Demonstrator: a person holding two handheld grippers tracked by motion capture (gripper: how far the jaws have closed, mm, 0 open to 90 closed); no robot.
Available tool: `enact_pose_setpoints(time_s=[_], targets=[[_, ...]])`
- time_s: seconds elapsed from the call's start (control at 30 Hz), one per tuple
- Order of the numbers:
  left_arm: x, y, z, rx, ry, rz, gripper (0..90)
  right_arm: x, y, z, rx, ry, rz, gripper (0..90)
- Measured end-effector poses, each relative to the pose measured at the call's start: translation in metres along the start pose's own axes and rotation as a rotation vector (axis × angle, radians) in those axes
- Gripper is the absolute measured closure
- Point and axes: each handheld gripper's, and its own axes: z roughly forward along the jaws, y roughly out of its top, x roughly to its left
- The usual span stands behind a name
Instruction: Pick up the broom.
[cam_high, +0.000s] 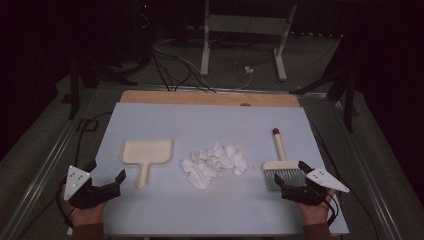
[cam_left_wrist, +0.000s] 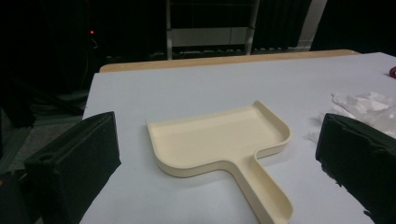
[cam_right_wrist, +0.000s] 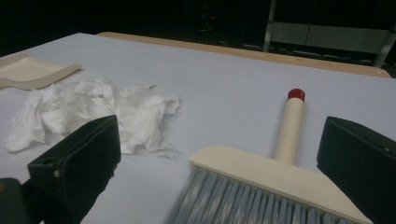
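The cream dustpan (cam_high: 148, 154) lies flat on the bench (cam_high: 220, 210), left of centre in the high view, its tray toward the far edge and its handle pointing toward the near edge. In the left gripper view the dustpan (cam_left_wrist: 219, 140) sits at mid-frame, open side up, handle running to the lower right of the frame.

The brush (cam_high: 281, 165) lies flat at right of centre in the high view, grey bristles toward the near edge, cream handle with a red tip pointing away. In the right gripper view the brush (cam_right_wrist: 275, 172) fills the lower middle, bristles nearest the camera.

Between the two tools lies a heap of crumpled white paper (cam_high: 215, 163), apart from both. It appears at the left in the right gripper view (cam_right_wrist: 88, 116) and at the right edge of the left gripper view (cam_left_wrist: 364, 105).

The left claw (cam_high: 107, 180) is at lower left in the high view, jaws spread and nothing between them; it is near the dustpan handle but apart from it. The right claw (cam_high: 291, 176) is at lower right, jaws spread, standing either side of the bristle end; whether they touch the bristles cannot be told.

The bench top is pale blue-grey with a wooden strip (cam_high: 210, 98) along its far edge.
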Motion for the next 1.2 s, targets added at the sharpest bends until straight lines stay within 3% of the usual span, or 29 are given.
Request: enact_pose_setpoints(time_s=[0.57,1.03,1.2], targets=[[-0.005,-0.001,0.001,0.012,-0.015,0.010,0.7,0.007,0.005,0.000,0.024,-0.016,0.017,0.0],[-0.010,0.001,0.004,0.038,-0.026,0.036,0.8,0.009,0.034,-0.006,0.038,-0.044,0.002,0.0],[-0.011,0.000,0.004,0.028,-0.029,0.021,1.5,0.006,0.040,-0.004,0.033,-0.046,0.007,0.0]])
